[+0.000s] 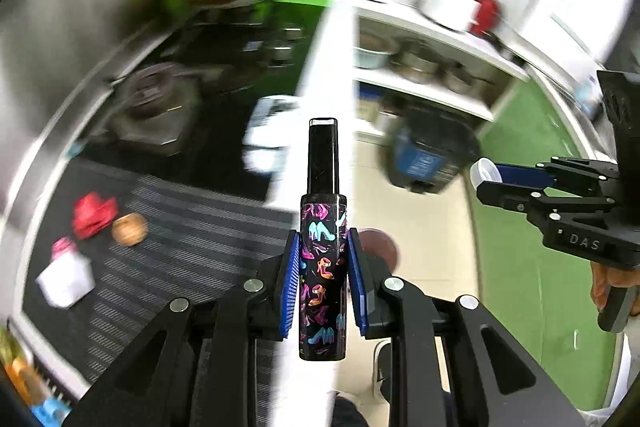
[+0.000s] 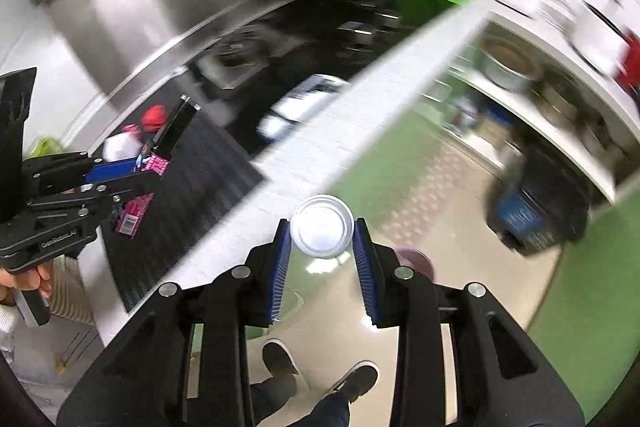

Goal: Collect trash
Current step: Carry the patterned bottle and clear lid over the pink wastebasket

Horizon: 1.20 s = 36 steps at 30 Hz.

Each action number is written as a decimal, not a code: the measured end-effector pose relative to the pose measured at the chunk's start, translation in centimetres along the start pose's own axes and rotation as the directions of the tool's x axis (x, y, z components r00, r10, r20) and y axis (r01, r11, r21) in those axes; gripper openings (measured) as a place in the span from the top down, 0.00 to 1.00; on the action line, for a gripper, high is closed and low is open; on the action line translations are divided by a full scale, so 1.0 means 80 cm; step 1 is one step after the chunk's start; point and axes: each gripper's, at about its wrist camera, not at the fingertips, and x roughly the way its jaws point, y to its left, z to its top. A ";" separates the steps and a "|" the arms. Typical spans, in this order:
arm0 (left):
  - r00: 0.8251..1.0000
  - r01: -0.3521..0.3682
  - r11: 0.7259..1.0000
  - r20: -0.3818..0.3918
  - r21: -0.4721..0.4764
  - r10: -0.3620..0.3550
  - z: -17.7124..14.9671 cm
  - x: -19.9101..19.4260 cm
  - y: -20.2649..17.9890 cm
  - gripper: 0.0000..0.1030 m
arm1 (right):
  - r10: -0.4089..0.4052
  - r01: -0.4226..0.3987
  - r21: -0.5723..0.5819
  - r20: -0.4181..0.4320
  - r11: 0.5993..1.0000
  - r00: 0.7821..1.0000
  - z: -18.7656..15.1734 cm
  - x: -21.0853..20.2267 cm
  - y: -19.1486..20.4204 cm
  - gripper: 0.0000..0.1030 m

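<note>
Jaws of the left gripper [image 1: 323, 279] are clamped on a tall black bottle [image 1: 322, 267] (printed with colourful shoes), held beyond the counter's [image 1: 192, 239] edge; a small white cup [image 2: 322, 231] is gripped by the right gripper [image 2: 322, 259] above the floor.

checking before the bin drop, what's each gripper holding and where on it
The left gripper clamps the shoe-patterned black tube around its lower body. The right gripper pinches a small white cup by its sides.
</note>
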 end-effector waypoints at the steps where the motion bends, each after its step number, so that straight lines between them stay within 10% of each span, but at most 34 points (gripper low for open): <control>1: 1.000 0.016 1.000 -0.004 0.018 -0.016 0.002 0.008 -0.015 0.78 | -0.017 0.017 0.023 0.000 1.000 1.000 -0.010 -0.005 -0.017 0.69; 13: 0.987 0.083 0.996 -0.140 0.038 -0.077 -0.006 0.186 -0.151 0.78 | -0.047 0.064 0.136 -0.122 0.989 0.991 -0.100 0.077 -0.200 0.69; 33: 0.962 0.070 0.998 -0.265 -0.006 -0.069 -0.049 0.416 -0.114 0.78 | 0.030 0.002 0.129 -0.245 0.992 0.969 -0.149 0.350 -0.281 0.68; 36: 0.960 0.072 0.997 -0.269 -0.001 -0.070 -0.050 0.432 -0.110 0.78 | 0.022 0.013 0.135 -0.255 0.991 0.967 -0.155 0.374 -0.290 0.37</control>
